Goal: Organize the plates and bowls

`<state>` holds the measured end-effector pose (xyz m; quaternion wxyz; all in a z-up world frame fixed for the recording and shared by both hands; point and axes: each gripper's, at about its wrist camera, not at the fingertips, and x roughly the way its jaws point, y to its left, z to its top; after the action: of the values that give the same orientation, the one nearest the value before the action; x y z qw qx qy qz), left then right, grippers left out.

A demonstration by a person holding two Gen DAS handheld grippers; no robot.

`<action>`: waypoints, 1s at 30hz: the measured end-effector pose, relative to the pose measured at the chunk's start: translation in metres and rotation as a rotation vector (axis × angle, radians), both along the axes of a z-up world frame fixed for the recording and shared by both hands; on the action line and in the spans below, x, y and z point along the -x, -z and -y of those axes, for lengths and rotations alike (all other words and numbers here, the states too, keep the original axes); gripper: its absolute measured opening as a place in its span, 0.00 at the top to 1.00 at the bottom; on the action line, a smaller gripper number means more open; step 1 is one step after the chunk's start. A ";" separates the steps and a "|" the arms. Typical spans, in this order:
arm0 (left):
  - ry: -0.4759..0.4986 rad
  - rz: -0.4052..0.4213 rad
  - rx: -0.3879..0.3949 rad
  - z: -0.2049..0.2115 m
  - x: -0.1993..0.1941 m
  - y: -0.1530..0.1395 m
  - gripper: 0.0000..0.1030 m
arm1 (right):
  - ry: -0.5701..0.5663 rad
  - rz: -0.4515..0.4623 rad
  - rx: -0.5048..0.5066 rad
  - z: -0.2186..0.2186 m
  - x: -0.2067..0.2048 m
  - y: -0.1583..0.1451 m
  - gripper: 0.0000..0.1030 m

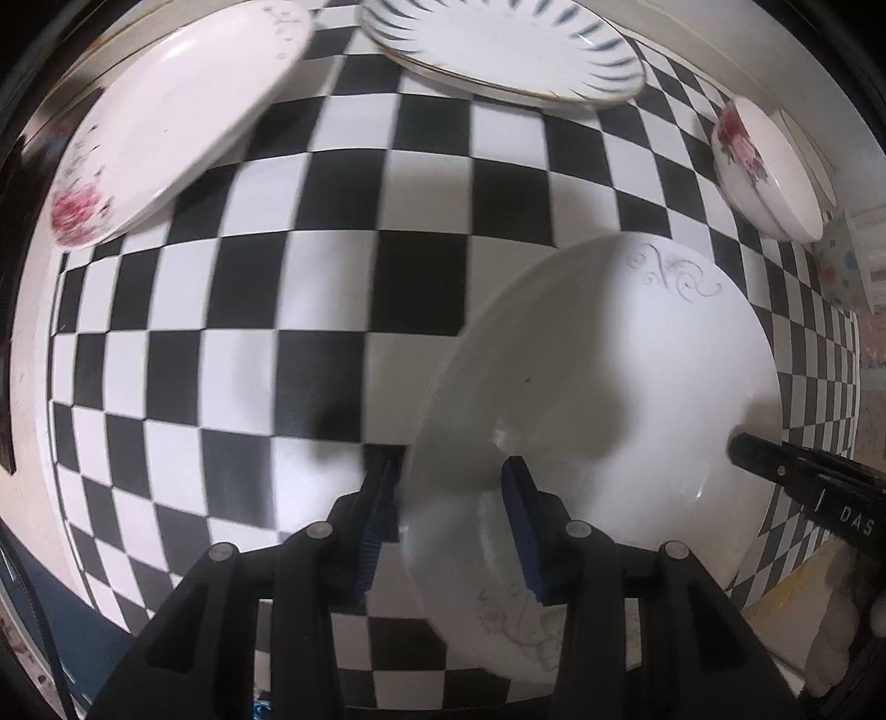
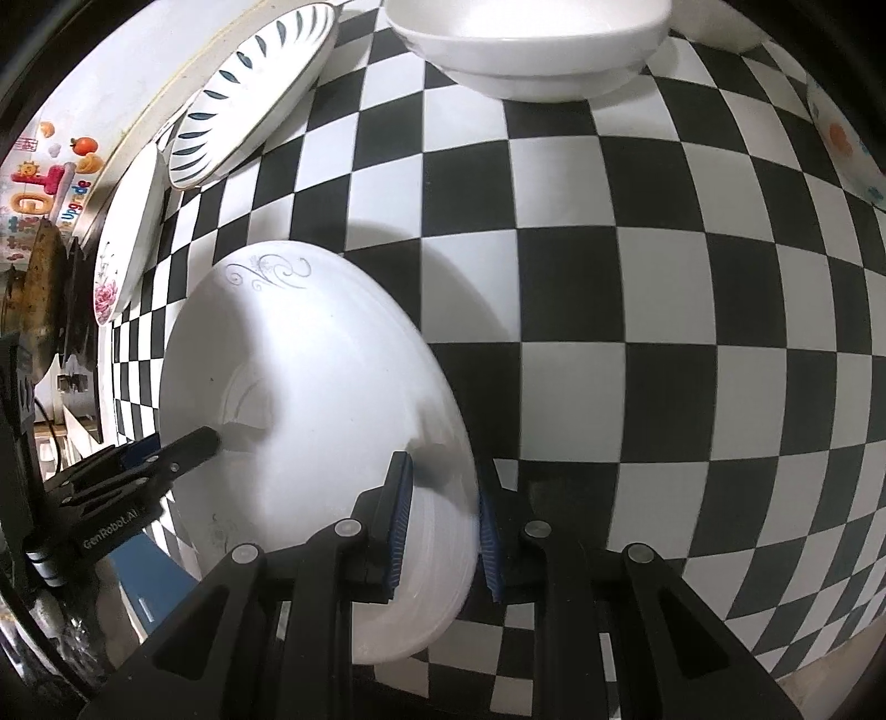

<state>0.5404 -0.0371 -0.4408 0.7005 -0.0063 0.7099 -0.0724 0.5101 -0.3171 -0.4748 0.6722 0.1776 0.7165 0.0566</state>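
The left gripper (image 1: 451, 520) clamps the near left rim of the white plate (image 1: 609, 399), one pad above and one below. The right gripper (image 2: 443, 520) clamps the opposite rim the same way. The plate sits tilted over the near part of the checkered tablecloth (image 1: 310, 288). Keep both grips level and move the hands together so the rim does not twist. Likely destination: the rose plate (image 1: 166, 122) and the striped plate (image 1: 498, 44) at the far edge; the bowl (image 2: 526, 50) stays separate.
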 end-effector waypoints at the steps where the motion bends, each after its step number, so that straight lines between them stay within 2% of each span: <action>1: -0.013 0.001 0.002 -0.006 0.001 -0.003 0.63 | 0.004 -0.005 0.009 0.004 0.000 -0.002 0.75; 4: -0.058 0.028 0.011 -0.037 0.004 -0.021 0.61 | 0.024 -0.003 0.032 0.016 0.000 -0.016 0.63; 7: -0.104 0.067 0.022 -0.071 -0.001 -0.040 0.60 | 0.050 0.038 0.020 0.021 -0.002 -0.041 0.49; 9: -0.123 0.107 0.019 -0.095 -0.010 -0.055 0.60 | 0.050 0.081 0.002 0.013 -0.008 -0.060 0.30; 11: -0.149 0.145 0.023 -0.120 -0.023 -0.071 0.60 | 0.056 0.125 -0.044 -0.005 -0.017 -0.078 0.22; 13: -0.172 0.175 0.025 -0.151 -0.043 -0.084 0.60 | 0.057 0.167 -0.128 -0.031 -0.031 -0.090 0.22; 16: -0.209 0.193 0.015 -0.187 -0.077 -0.082 0.60 | 0.037 0.196 -0.191 -0.077 -0.058 -0.090 0.22; 19: -0.228 0.176 0.014 -0.227 -0.114 -0.069 0.60 | -0.008 0.156 -0.188 -0.139 -0.103 -0.070 0.22; 23: -0.230 0.132 0.030 -0.259 -0.160 -0.043 0.60 | -0.019 0.111 -0.185 -0.193 -0.153 -0.038 0.22; 27: -0.222 0.079 0.057 -0.267 -0.191 -0.012 0.60 | -0.012 0.083 -0.142 -0.221 -0.183 -0.016 0.23; 30: -0.201 0.064 0.087 -0.268 -0.205 -0.002 0.60 | 0.007 0.065 -0.138 -0.229 -0.193 -0.006 0.25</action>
<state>0.7454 0.2312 -0.4393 0.7258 -0.1053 0.6791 -0.0328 0.7034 -0.0879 -0.4690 0.6815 0.2239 0.6882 0.1091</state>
